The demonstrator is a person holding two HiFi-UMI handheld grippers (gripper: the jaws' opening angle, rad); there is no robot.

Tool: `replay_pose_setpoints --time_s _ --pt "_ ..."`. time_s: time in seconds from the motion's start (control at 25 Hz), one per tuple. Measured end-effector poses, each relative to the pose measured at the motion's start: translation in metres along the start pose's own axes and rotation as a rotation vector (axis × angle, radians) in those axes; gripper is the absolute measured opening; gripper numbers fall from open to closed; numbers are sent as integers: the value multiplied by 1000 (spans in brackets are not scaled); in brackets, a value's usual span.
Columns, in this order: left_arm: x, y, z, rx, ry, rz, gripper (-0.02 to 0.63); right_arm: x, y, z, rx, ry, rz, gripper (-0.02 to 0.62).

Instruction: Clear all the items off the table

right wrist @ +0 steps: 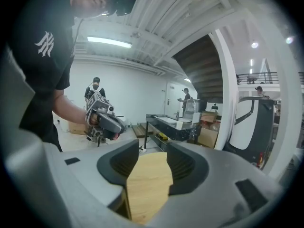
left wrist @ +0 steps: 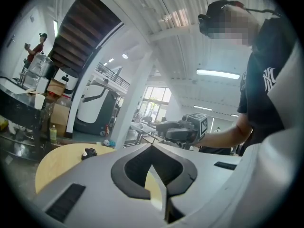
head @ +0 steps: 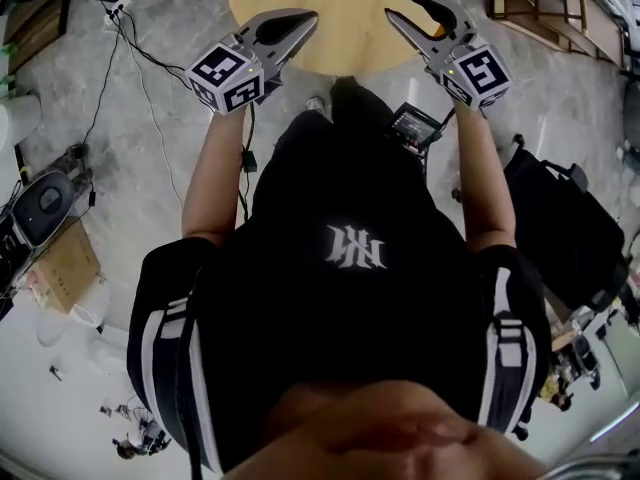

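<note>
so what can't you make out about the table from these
Head view: the top edge cuts off the table, so most of its top is unseen.
Left gripper view: the small dark item on the table is too small to identify, and the left gripper body hides the near side.
Right gripper view: the right gripper body hides all but a strip of tabletop between its open jaws.

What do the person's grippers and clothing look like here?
The left gripper and right gripper are grey, each with a pointed claw lined with black ribbed pads and a white cube of black square markers. The person wears a black T-shirt with a white emblem; its short sleeves carry white stripes.
</note>
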State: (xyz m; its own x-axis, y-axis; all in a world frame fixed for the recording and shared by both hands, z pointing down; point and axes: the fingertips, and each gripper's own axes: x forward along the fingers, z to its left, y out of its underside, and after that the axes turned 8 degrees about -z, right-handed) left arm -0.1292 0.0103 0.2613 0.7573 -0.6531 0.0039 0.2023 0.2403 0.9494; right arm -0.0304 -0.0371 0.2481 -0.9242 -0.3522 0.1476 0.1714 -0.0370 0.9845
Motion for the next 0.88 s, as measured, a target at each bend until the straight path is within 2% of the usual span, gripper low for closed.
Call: replay_pose_setpoints --time_s 0.16,0.4,0.44,0.48,0.72,0.76,0.8,0.84,0.88 --pt "2 -14 17 -3 -61 -10 12 18 -1 -19 29 -38 -30 187" --pt "11 14 48 44 -114 93 12 60 32 -51 57 -71 -42 189" --pt "12 16 54 41 -122 97 12 69 36 -58 60 -72 -39 260" --pt "13 17 61 38 -129 100 12 78 41 -66 63 -73 -34 296" --pt "36 33 100 27 -187 142 12 118 94 -115 81 -89 9 296" --pt "40 34 106 25 -191 140 12 124 103 -123 93 -94 17 322" --pt "44 34 110 24 -193 137 12 131 112 -129 105 -97 26 391" --pt "47 33 115 24 -194 131 12 139 119 -136 113 -99 35 419" --pt "51 30 118 25 -193 121 12 146 125 -142 117 -98 42 419"
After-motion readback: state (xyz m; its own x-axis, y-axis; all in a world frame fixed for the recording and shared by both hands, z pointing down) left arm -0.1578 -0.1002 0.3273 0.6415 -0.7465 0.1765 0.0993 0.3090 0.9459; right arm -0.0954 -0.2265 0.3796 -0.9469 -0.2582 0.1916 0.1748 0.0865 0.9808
